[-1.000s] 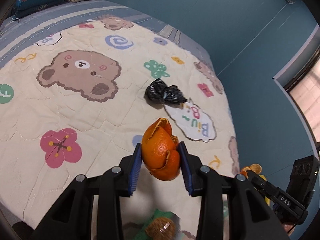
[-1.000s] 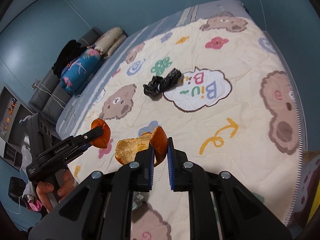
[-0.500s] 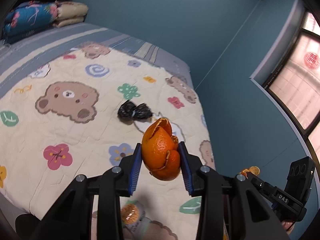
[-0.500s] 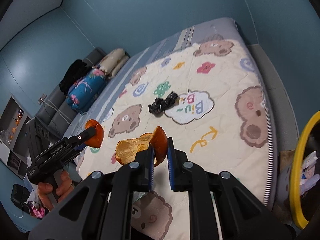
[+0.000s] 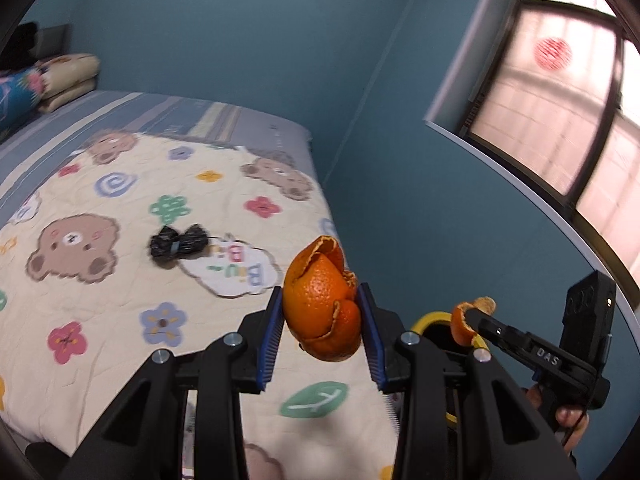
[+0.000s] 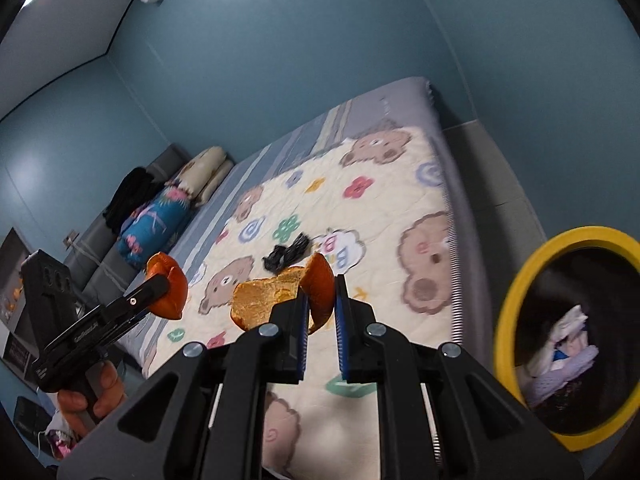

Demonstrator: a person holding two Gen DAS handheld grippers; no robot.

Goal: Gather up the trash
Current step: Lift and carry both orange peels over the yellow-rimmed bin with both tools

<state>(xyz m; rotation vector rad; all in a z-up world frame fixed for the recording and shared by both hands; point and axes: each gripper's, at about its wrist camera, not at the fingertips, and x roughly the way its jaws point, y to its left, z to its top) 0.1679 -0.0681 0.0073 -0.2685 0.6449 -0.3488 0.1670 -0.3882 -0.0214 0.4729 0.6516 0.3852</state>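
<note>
My left gripper (image 5: 320, 320) is shut on a large curled orange peel (image 5: 322, 304) and holds it in the air off the bed's right side. My right gripper (image 6: 321, 308) is shut on a second orange peel (image 6: 280, 296); it shows in the left wrist view (image 5: 466, 318) just above a yellow-rimmed trash bin (image 5: 430, 318). In the right wrist view the bin (image 6: 520, 280) stands at the right, with paper trash inside. A crumpled black plastic bag (image 5: 178, 242) lies on the bear-print quilt (image 5: 100, 312).
The bed fills the left half of both views, with folded bedding (image 6: 164, 216) and pillows (image 6: 204, 176) at its head. A teal wall is behind it and a window (image 5: 568, 120) at the right. A grey strip of floor (image 6: 492, 168) runs between bed and wall.
Both grippers have lifted and swung right, away from the bed, each still holding its peel. The yellow-rimmed bin has come into view close by the right gripper.
</note>
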